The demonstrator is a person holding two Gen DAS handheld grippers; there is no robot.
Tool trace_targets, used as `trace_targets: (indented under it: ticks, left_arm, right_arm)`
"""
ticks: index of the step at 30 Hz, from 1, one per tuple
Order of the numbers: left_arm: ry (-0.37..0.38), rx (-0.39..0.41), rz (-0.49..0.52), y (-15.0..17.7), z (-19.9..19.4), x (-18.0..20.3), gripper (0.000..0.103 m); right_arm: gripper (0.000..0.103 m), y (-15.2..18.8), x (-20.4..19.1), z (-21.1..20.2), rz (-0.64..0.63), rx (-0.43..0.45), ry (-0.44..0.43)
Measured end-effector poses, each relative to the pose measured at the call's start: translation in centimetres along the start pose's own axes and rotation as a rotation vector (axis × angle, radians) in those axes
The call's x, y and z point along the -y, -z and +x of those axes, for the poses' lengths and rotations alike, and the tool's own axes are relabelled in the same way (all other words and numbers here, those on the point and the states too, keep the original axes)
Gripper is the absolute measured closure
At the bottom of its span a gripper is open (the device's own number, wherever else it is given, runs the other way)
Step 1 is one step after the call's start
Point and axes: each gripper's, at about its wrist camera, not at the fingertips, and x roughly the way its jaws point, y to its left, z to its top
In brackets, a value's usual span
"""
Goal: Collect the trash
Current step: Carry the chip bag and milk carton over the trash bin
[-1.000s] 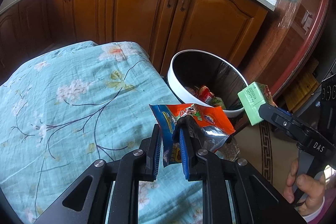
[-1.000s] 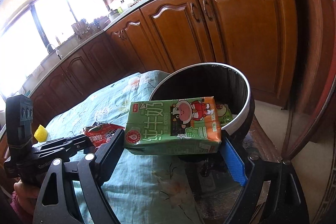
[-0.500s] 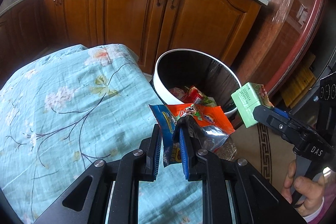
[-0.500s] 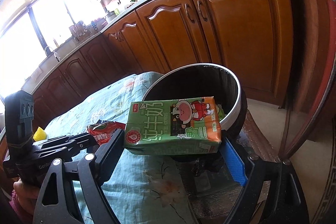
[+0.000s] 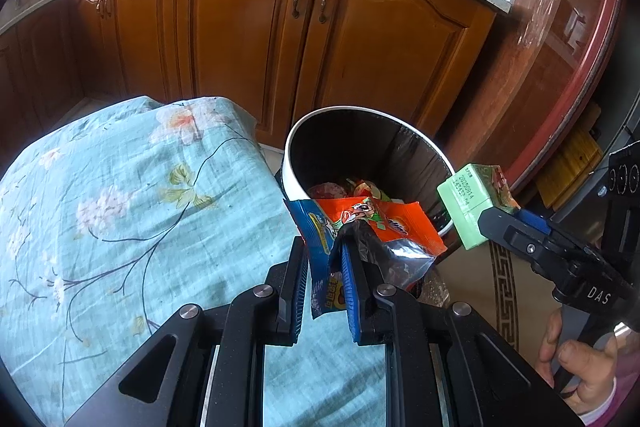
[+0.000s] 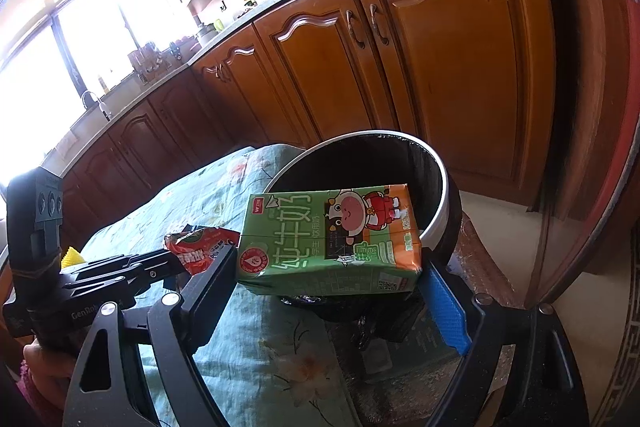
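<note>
Both views have drawn closer to the trash bin (image 5: 362, 163) than a second ago: its white rim and dark liner fill more of each picture, and more of the wrappers already lying at its bottom can be seen. Judging by that, the step in hand is the carry to the bin, with two pieces of trash about to be dropped. Left hand-held gripper (image 5: 325, 267) has its jaws nearly closed, pinching a crumpled blue and orange snack wrapper (image 5: 372, 227) that sticks up and forward, its far edge overlapping the near rim of the bin in this view. Right hand-held gripper (image 6: 328, 279) is spread wide, clamping a green milk carton (image 6: 330, 237) lengthwise between its two fingers, the carton lying on its side just in front of the bin's mouth. Both tools are held level and side by side over the edge of the desk (image 5: 120, 207), which is covered with a flowered blue cloth, and the bin stands on the floor right beside that edge. What comes next, I judge, is to bring each item fully over the opening and then release; the wrapper is light and may cling to a pad, while the carton should fall straight if it clears the rim
</note>
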Motion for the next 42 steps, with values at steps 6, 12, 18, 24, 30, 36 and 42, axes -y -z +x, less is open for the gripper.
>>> trace_targets:
  ticks: [6,12,18,24,30,36,42]
  left_arm:
    - [-0.008,0.009,0.007,-1.0,0.8,0.3,0.087]
    - [-0.012,0.009,0.016,-2.1,1.9,0.7,0.087]
    - [-0.019,0.000,0.030,-2.9,3.1,1.0,0.087]
    - [-0.031,-0.012,0.047,-3.9,4.4,1.5,0.087]
    - [-0.047,-0.023,0.063,-5.0,5.8,1.8,0.087]
    - [-0.062,-0.040,0.074,-5.7,7.4,2.2,0.087]
    - [-0.071,-0.052,0.082,-6.2,8.7,2.5,0.087]
  right_arm:
    - [0.015,-0.8,0.2,0.3,-0.012,-0.002,0.010]
    - [0.015,-1.9,0.4,0.8,-0.022,-0.001,0.016]
    - [0.015,-2.9,0.4,1.2,-0.035,-0.001,0.022]
    - [0.015,-3.4,0.5,2.0,-0.056,-0.013,0.031]
    - [0.015,-3.9,0.8,3.0,-0.066,-0.038,0.038]
    - [0.015,-4.2,1.4,4.0,-0.064,-0.057,0.048]
    - [0.015,-4.3,1.8,4.5,-0.066,-0.071,0.059]
